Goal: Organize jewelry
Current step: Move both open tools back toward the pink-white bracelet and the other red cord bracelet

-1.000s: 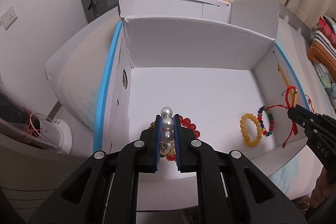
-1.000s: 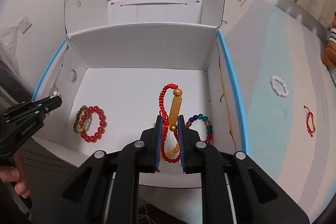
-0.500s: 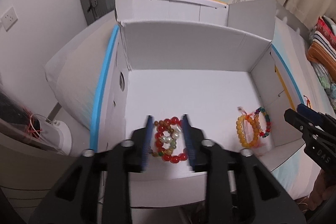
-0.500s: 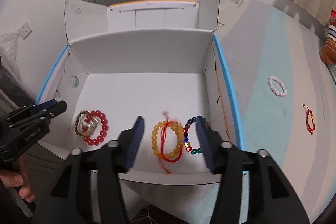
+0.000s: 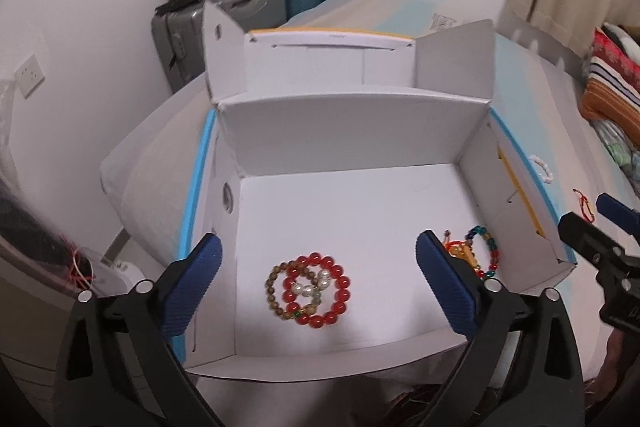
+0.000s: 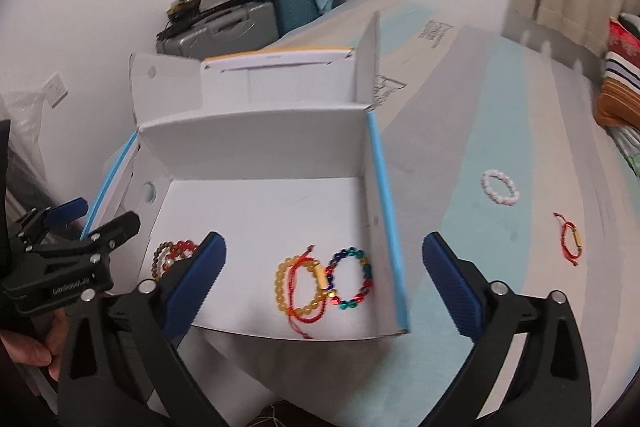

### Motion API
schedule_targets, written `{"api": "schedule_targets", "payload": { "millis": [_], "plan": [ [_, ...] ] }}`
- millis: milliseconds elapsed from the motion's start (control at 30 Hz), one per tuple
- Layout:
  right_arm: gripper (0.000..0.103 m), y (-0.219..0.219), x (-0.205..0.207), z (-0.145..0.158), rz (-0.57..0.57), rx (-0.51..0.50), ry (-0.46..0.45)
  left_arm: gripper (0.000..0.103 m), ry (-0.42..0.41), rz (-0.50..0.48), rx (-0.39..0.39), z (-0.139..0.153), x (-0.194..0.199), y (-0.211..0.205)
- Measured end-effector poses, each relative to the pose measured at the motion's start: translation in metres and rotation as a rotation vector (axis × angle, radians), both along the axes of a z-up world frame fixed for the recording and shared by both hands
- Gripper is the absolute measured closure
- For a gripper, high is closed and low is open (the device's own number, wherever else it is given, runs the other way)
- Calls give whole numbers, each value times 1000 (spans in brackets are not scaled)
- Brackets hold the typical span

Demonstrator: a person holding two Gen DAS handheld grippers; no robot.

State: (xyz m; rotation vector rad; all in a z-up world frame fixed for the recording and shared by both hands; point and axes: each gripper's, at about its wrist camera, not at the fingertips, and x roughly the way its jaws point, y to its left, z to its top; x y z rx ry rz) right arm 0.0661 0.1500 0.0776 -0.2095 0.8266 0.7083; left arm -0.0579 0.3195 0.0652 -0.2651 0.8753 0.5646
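Left wrist view: left claw (image 5: 316, 279) spread wide, jaws just opened, nothing clamped. Below and between the blue pads (image 5: 192, 287), flat on the floor of the white box (image 5: 352, 203) near its front edge: red bead bracelet (image 5: 342, 293) ringing a pearl string (image 5: 308, 287), with a brown bead bracelet (image 5: 274, 287) overlapping on its left. None of the three touching the pads. Toward the box's front right corner, partly hidden behind the right pad: multicolour bead bracelet (image 5: 490, 251) and a bit of yellow and red beside it. Outside the box on the bed (image 5: 580, 131), past the right wall: white bead bracelet (image 5: 542, 169) and red cord bracelet (image 5: 585, 203). At the right edge of the picture, right claw (image 5: 592, 223), seen from the side.

Right wrist view: right claw (image 6: 320, 279) likewise wide apart, jaws just opened, gripping nothing. Between its pads, on the box floor (image 6: 260, 211) close to the front edge: yellow bead bracelet (image 6: 280, 283) with a red cord (image 6: 298, 291) and gold tube lying across it, touching the multicolour bead bracelet (image 6: 352, 279) just right of it, near the right wall. Red and brown bracelets (image 6: 172, 255) at the front left corner, half behind the left pad. On the bed, well apart from the box: white bead bracelet (image 6: 500, 187) and red cord bracelet (image 6: 570, 239). At the left, left claw (image 6: 96, 219) in a hand (image 6: 36, 343).
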Motion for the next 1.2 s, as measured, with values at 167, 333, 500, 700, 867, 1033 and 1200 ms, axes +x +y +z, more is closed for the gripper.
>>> {"api": "schedule_targets", "payload": {
  "millis": [167, 333, 500, 700, 867, 1033, 1200],
  "plan": [
    [7, -28, 10, 7, -54, 6, -11, 6, -23, -37, -9, 6, 11, -19],
    [7, -67, 25, 10, -115, 4, -25, 6, -32, -97, 9, 9, 31, -48],
    [7, -113, 48, 8, -190, 5, -25, 6, -87, -193, -12, 14, 62, -88],
    [7, -173, 84, 2, -281, -22, -35, 6, -83, -296, -13, 11, 114, -134],
    [7, -215, 117, -11, -344, -46, -28, 6, -68, -360, -47, 1, 166, -172],
    [7, -250, 155, -34, -396, -75, -4, 6, -55, -418, -35, -11, 220, -211],
    [7, -272, 188, -60, -427, -94, 29, 6, -59, -449, -6, -27, 266, -235]
  ]
}}
